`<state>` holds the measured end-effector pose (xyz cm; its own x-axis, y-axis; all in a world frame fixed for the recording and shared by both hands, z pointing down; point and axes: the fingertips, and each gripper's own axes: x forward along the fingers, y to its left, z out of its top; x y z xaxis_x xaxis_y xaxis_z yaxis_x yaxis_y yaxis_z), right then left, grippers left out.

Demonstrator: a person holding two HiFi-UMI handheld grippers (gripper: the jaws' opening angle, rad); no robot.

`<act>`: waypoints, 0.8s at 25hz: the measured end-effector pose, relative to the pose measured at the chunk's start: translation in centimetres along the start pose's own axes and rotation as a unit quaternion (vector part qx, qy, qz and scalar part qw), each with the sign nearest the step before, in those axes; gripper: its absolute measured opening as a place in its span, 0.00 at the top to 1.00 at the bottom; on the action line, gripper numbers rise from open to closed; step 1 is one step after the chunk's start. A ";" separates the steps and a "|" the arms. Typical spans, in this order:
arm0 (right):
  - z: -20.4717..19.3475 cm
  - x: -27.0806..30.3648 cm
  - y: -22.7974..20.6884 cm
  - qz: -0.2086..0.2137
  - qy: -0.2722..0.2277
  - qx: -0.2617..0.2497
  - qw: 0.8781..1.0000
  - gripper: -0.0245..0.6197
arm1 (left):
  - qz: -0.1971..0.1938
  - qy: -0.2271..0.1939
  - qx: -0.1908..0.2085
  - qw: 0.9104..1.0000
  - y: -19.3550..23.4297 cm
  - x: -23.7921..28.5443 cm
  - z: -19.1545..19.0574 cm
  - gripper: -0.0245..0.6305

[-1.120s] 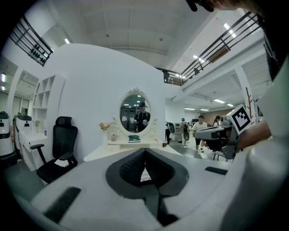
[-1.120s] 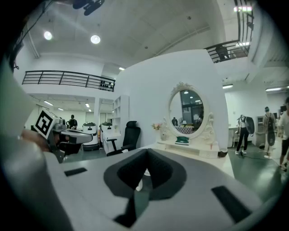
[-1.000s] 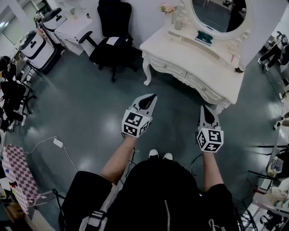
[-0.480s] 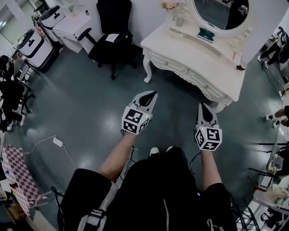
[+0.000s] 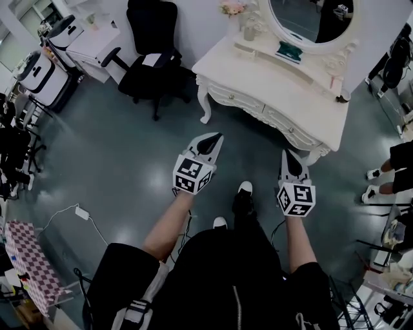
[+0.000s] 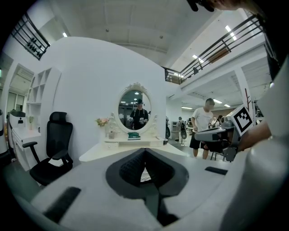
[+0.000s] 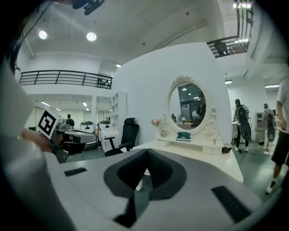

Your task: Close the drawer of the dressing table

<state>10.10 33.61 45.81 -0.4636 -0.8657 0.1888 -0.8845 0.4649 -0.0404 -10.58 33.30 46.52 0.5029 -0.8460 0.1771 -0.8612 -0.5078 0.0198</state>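
- A black swivel office chair point(image 5: 151, 61) is standing at the upper left.
- The left gripper point(image 5: 215, 140) is hovering over the grey floor point(image 5: 129, 161), fingers pressed together, empty.
- The white carved dressing table point(image 5: 271, 77) is standing ahead, its drawers point(image 5: 242, 98) facing both grippers.
- The right gripper point(image 5: 289, 156) is hovering near the table's right end, fingers pressed together, empty.

dressing tbl point(image 5: 277, 90) x1 | mirror point(image 5: 303, 19) x1 | ofc chair point(image 5: 150, 76) x1 | hand-held grippers point(image 5: 217, 138) point(image 5: 288, 155) x2

Glossy dark grey-green floor point(image 5: 110, 161) with light glare on it. Black office chair point(image 5: 151, 58) parked at the floor's far edge, near the white wall point(image 6: 90, 81). Checkered table point(image 5: 26, 258) at the near-left corner. Round ceiling lights point(image 7: 92, 36) and a balcony railing point(image 7: 63, 76) overhead.
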 end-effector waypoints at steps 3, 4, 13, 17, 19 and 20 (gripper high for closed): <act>0.0 3.0 -1.8 0.003 0.002 0.001 1.000 0.96 | 0.003 0.002 -0.001 1.000 1.5 3.1 0.1 0.96; 0.1 4.2 -2.4 0.004 0.003 0.001 1.000 0.96 | 0.005 0.003 -0.001 1.000 2.2 4.2 0.3 0.96; 3.5 14.7 -8.9 0.024 0.000 -0.001 1.000 0.96 | 0.028 0.001 -0.005 1.000 7.5 14.3 3.6 0.96; 4.4 18.4 -11.5 0.035 0.002 -0.001 0.999 0.96 | 0.037 0.003 -0.008 0.999 8.9 18.4 4.4 0.96; 4.7 19.9 -12.6 0.040 0.004 -0.003 0.999 0.96 | 0.038 0.006 -0.007 0.999 9.4 20.1 4.7 0.96; 4.9 20.5 -13.0 0.042 0.004 -0.003 0.999 0.96 | 0.038 0.007 -0.008 0.999 9.6 20.8 4.8 0.96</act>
<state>11.86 8.94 45.40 -0.5349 -0.8225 0.1931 -0.8426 0.5362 -0.0503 -8.05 10.04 45.68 0.4353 -0.8792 0.1934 -0.8978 -0.4399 0.0209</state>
